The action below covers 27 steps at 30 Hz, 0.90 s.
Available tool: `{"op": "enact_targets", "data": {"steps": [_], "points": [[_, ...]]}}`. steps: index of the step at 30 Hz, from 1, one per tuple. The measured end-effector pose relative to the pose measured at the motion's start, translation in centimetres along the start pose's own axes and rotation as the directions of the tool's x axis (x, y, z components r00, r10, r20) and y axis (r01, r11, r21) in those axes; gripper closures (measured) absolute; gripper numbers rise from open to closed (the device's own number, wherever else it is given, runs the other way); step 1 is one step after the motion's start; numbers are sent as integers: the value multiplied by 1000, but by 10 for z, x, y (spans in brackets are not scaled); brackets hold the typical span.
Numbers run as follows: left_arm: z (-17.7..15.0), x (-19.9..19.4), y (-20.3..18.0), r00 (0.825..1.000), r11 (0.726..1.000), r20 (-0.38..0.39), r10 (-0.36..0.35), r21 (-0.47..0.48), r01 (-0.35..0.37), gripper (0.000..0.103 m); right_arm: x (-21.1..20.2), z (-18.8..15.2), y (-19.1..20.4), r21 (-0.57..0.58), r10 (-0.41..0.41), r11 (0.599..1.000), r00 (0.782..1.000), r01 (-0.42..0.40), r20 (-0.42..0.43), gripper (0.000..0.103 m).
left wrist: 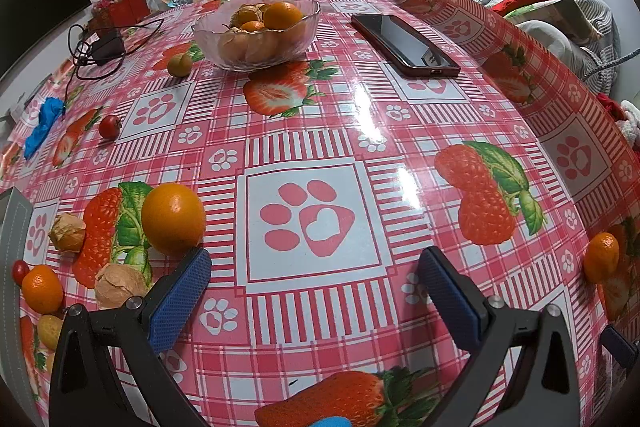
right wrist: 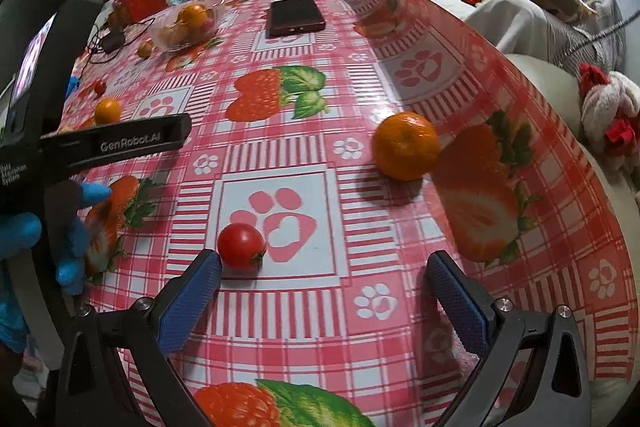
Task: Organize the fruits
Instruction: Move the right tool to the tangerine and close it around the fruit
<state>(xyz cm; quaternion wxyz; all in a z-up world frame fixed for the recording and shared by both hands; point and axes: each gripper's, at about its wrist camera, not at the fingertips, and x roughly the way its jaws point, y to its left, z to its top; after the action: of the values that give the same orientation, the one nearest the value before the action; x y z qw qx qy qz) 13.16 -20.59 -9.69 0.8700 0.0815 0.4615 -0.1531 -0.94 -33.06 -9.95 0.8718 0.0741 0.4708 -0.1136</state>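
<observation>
Bowl [left wrist: 256,31] partly filled; oranges, a tomato [right wrist: 241,246] and husked fruits dot the table [left wrist: 400,131]. Both grippers [left wrist: 315,269] [right wrist: 322,273] released, empty.

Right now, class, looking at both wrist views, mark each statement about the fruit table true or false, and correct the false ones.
1. Both grippers are open and hold nothing. True: the left gripper and right gripper are both spread over the tablecloth.
2. The glass bowl is empty. False: it already holds fruit.
3. A cherry tomato lies beside the right gripper's left finger. True.
4. The phone lies inside the bowl. False: it lies flat on the tablecloth beside it.
5. A tangerine sits near the table's edge. True.
</observation>
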Motion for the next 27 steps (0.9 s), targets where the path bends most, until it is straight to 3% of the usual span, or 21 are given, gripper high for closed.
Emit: {"op": "enact_targets", "data": {"steps": [4,11,17,20,27], "points": [[0,0,0,1000,1000,0,0,0,0,0,-1,0,-1,6,2,1000,1000,-2,1,0],[-6,-6,-2,1000,1000,-12,-9,28,10,0,-14,10,-38,169,61,984,998,-64,21,0],[-27,-45,-23,998,984,50,-32,174,23,0,-16,19,-59,239,79,968,997,-82,22,0],[-41,-56,-24,998,974,37,-53,223,43,0,-12,22,-65,263,93,960,996,-93,13,0],[-61,-63,5,997,989,-46,-66,128,72,0,4,41,-61,200,53,979,999,-52,-1,0]]}}
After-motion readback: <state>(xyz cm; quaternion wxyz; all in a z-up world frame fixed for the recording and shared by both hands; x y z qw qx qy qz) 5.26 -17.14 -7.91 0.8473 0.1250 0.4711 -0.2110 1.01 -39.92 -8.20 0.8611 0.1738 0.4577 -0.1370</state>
